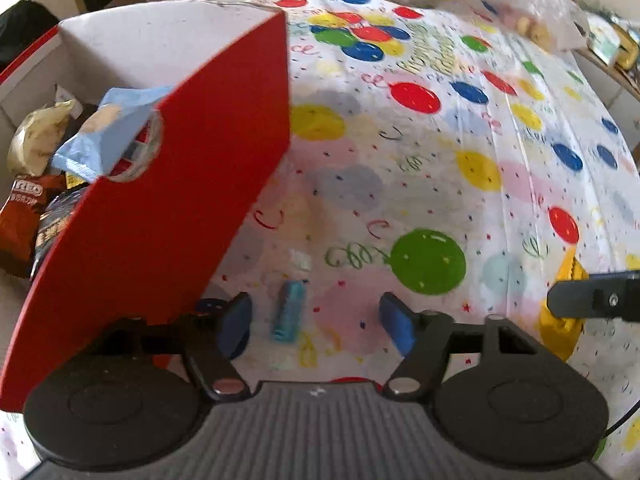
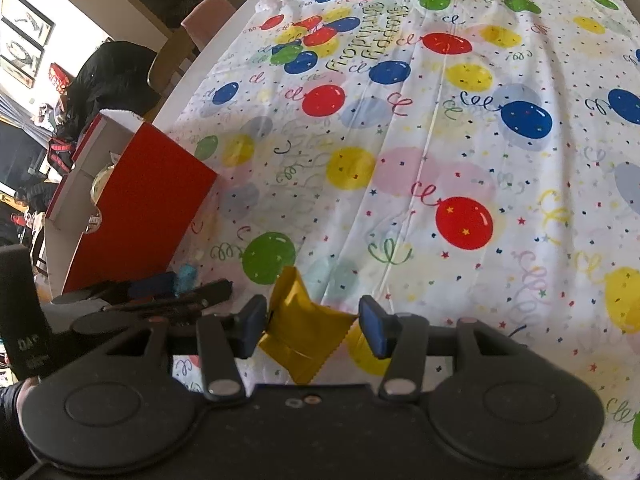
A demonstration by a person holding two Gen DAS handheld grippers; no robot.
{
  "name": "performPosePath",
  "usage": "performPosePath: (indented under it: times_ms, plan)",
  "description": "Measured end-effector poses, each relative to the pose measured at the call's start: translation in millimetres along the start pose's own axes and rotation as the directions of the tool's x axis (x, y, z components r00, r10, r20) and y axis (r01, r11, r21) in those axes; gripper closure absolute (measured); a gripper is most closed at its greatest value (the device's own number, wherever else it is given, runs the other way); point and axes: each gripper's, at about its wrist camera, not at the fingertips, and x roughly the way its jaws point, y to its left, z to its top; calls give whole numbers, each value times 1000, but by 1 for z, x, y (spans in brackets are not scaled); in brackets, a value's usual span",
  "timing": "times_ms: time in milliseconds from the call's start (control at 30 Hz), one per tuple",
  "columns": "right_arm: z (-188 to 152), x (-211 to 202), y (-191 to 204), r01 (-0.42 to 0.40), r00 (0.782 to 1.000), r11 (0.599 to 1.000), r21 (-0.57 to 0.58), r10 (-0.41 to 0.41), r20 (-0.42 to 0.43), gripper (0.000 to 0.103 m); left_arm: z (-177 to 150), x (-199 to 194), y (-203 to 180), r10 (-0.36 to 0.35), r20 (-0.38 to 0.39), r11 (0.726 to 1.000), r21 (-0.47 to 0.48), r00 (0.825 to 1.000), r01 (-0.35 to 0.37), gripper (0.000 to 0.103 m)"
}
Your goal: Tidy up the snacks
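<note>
Left wrist view: my left tongs point(image 1: 316, 322) stand apart, straddling a small light-blue wrapped snack point(image 1: 289, 311) lying on the balloon-print counter point(image 1: 400, 168) beside the red cardboard box point(image 1: 168, 208).

Right wrist view: my right tongs point(image 2: 314, 326) are clamped on a crinkled gold foil packet point(image 2: 302, 328).

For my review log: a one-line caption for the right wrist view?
Right gripper closed on a yellow snack packet above the balloon tablecloth, red box at left.
</note>
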Motion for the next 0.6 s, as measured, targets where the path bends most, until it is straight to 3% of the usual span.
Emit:
performPosePath:
  times_ms: [133, 200, 333, 600]
  plan:
    - [0, 0, 0, 2, 1000, 1000, 8, -2, 8, 54, 0, -2, 6, 14, 13, 1000, -6, 1000, -14, 63]
    - [0, 0, 1, 5, 1000, 1000, 7, -5, 9, 54, -2, -3, 5, 45, 20, 999, 19, 999, -45, 73]
    - [-2, 0, 3, 15, 1000, 1000, 8, -16, 9, 54, -3, -4, 8, 41, 31, 998, 37, 999, -42, 91]
    - [-10, -5, 11, 47, 999, 999, 13, -48, 23, 54, -4, -13, 12, 18, 43, 998, 54, 999, -20, 91]
